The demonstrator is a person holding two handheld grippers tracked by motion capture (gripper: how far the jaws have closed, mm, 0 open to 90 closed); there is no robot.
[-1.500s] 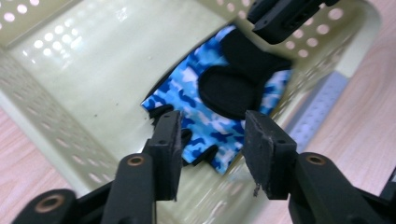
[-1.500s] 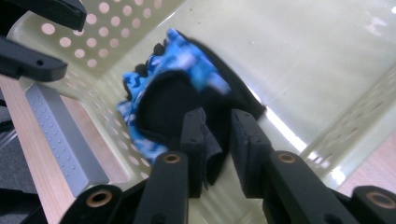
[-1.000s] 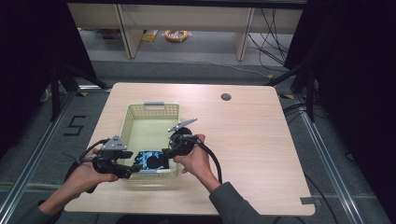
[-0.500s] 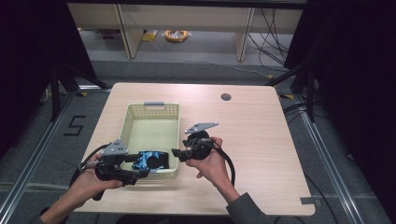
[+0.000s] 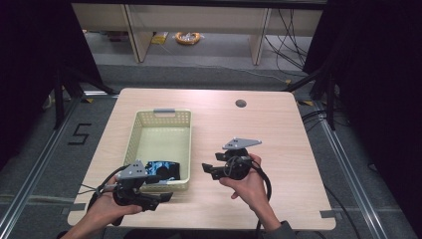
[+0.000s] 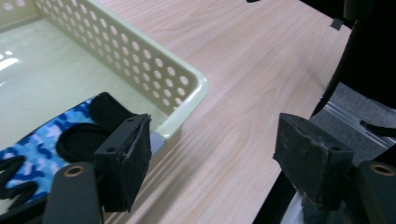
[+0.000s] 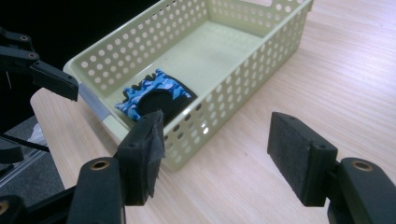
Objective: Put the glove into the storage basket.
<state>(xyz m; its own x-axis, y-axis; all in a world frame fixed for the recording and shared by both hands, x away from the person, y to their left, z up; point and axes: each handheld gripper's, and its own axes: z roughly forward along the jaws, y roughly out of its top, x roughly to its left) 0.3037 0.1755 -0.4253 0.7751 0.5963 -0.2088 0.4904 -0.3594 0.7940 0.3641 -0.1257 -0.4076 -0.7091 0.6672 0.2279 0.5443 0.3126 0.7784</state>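
The blue camouflage glove [image 5: 163,170] lay flat in the near end of the pale green basket [image 5: 164,115], low and left of centre in the high view; it looked to us like a soft, light, floppy thing of fabric with black padded patches and a black cuff opening, unlikely to slip and not fragile, though it would sag and fold when lifted; we judged the best hold to be a pinch on a free edge, the cuff or the fingers, rather than on the flat middle, which lay pressed against the basket floor. In the left gripper view the glove [image 6: 51,140] sat at the lower left, just behind one jaw, inside the basket's corner; in the right gripper view it [image 7: 156,95] showed left of centre, beyond the perforated wall. The left gripper [image 5: 166,197] hovered over the table [image 5: 278,124] just outside the basket's near rim, close beside the glove but apart from it; its jaws had just been opening and stood spread with nothing between them. The right gripper [image 5: 205,168] hung right of the basket, farther from the glove; its jaws too had just been opening, wide and empty.
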